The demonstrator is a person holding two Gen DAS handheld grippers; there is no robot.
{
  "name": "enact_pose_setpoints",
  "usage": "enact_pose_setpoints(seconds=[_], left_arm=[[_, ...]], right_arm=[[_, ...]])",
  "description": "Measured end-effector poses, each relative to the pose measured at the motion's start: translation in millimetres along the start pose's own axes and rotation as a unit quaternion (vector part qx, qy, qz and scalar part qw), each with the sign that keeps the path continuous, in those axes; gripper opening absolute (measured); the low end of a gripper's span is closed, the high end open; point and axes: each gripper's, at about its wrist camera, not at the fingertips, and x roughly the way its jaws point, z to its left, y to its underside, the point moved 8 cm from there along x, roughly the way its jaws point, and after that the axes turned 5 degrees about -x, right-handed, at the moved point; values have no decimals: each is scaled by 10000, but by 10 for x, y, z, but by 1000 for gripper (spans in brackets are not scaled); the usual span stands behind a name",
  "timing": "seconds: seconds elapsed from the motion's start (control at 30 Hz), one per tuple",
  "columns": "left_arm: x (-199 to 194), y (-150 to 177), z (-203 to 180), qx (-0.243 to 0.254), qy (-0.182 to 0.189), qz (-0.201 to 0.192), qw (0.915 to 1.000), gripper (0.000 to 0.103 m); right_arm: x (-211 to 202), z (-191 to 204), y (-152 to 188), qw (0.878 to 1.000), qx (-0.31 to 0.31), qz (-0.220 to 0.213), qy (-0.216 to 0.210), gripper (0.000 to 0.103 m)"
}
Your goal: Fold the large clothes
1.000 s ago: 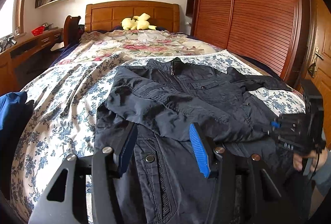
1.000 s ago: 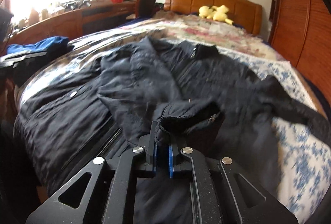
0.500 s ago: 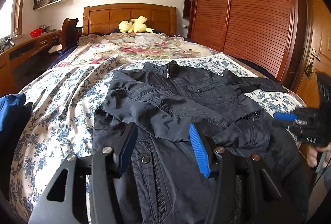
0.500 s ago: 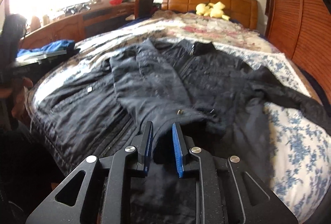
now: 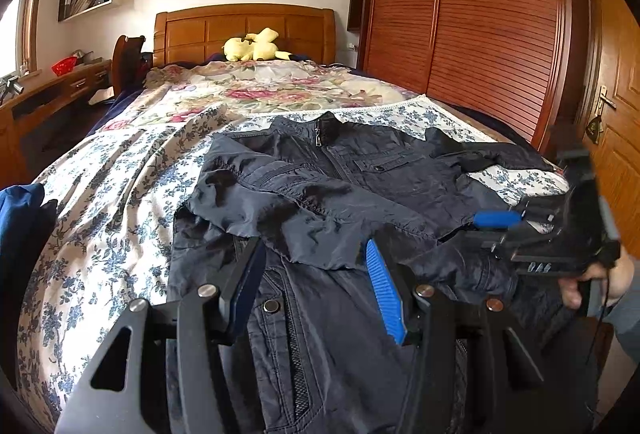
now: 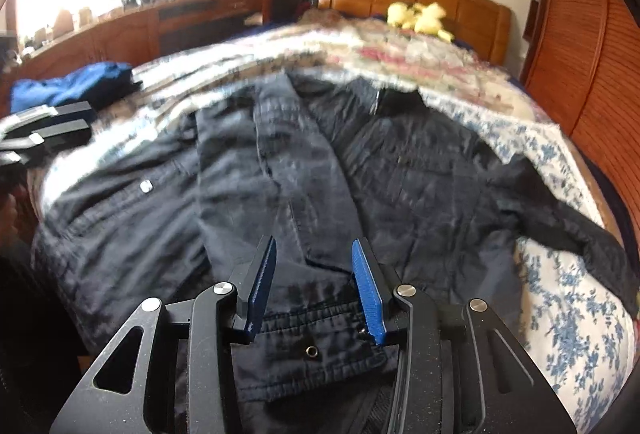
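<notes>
Dark navy cloth fills my view: the jacket lies face up on the floral bedspread at the foot of the bed, collar toward the headboard. On the far left a blue garment sits at the bed's edge. My left gripper hangs over the jacket's hem with its jaws half parted and nothing pinched between them. Next across, one sleeve lies folded over the chest, its cuff flat just under my right gripper. That gripper's jaws have just been opening; the pads stand clear of the cuff, so the sleeve is released. The other sleeve trails off toward the right edge of the bed.

To do this step well, I'd back the right gripper straight off so the pads don't drag the cuff, then check that the sleeve lies straight down the front before reaching for the other one. The right wrist view is smeared, so I'm only fairly sure the fold is smooth.

A second ago the right jaws were clamped on a bunched, lifted cuff; half a second ago they were barely apart. Now they stand wider and the cuff rests flat. The left gripper's opening is unchanged.
</notes>
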Motion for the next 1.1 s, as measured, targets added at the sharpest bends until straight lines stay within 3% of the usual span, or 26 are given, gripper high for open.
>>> enact_pose_setpoints(seconds=[0.23,0.4,0.53,0.67,0.83,0.9,0.97,1.1], left_arm=[[2,2,-18,0,23,-1,10000,51],[27,-9,-66,25,43,6,10000,51],[48,-39,-136,53,104,-14,9999,51],[89,-54,-232,96,185,-13,9998,51],[175,-48,-346,137,256,58,9996,51],[212,-47,-393,142,291,88,9994,51],[261,-49,-442,144,321,124,9993,51],[339,-44,-541,145,395,185,9989,51]], right_arm=[[320,207,490,9973,19,671,-289,40],[214,215,529,9975,43,632,-308,40],[-48,182,379,9989,-76,315,-341,40],[-293,-127,158,10000,-39,25,-11,40],[-255,-588,69,9993,232,71,300,40],[-186,-687,85,9988,359,139,292,39],[-106,-743,129,9985,464,209,216,30],[76,-725,293,9970,617,459,-6,25]])
